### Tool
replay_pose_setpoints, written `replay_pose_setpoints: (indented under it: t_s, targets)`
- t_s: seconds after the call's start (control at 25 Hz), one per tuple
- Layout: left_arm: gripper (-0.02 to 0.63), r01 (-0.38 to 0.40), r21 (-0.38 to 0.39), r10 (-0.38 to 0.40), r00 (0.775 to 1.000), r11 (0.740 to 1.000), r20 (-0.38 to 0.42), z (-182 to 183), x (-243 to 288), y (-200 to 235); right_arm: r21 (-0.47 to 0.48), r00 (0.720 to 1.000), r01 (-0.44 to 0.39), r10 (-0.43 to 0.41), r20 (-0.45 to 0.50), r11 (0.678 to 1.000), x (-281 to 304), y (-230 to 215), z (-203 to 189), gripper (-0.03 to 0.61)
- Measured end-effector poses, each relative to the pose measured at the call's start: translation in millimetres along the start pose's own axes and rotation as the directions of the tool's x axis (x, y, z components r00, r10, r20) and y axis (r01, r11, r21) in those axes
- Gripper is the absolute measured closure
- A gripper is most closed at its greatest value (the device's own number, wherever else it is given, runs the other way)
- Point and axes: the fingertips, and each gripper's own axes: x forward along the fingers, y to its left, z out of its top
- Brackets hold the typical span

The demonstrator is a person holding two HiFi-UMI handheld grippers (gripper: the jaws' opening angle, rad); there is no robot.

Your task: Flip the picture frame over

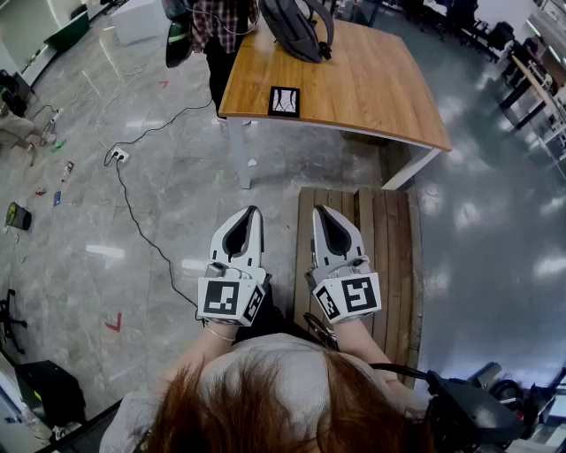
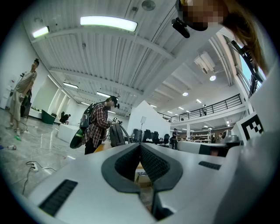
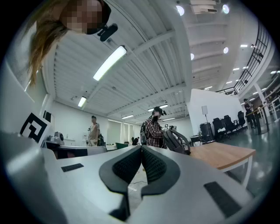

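A small picture frame (image 1: 284, 101) with a black border lies flat near the front edge of the wooden table (image 1: 371, 88), well ahead of both grippers. My left gripper (image 1: 251, 211) is held level over the floor, its jaws shut with nothing between them. Beside it, my right gripper (image 1: 318, 211) hovers over a slatted wooden bench (image 1: 389, 239), jaws also shut and empty. In the left gripper view the closed tips (image 2: 140, 144) meet, and in the right gripper view the tips (image 3: 141, 148) meet too. The frame is not visible in either gripper view.
A grey backpack (image 1: 296, 26) rests on the table's far side, where a person in a plaid shirt (image 1: 221, 18) stands. A cable and power strip (image 1: 118, 157) lie on the floor at left. Another person (image 2: 24, 94) stands farther off.
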Motion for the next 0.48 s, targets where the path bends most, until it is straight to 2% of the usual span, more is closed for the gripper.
replay_pose_setpoints:
  t_s: [0.24,0.48]
  targets:
    - [0.607,0.003,0.005,-0.004,1.000,1.000,0.022,-1,39,19,-0.027,1.000,-0.002,0.003,0.020,1.000,36,-18,1,0.563]
    - [0.607,0.021,0.000,-0.021,0.999,1.000,0.039,3,110,51,-0.052,0.999,0.016,-0.015,0.029,0.999,101,-52,1,0.563]
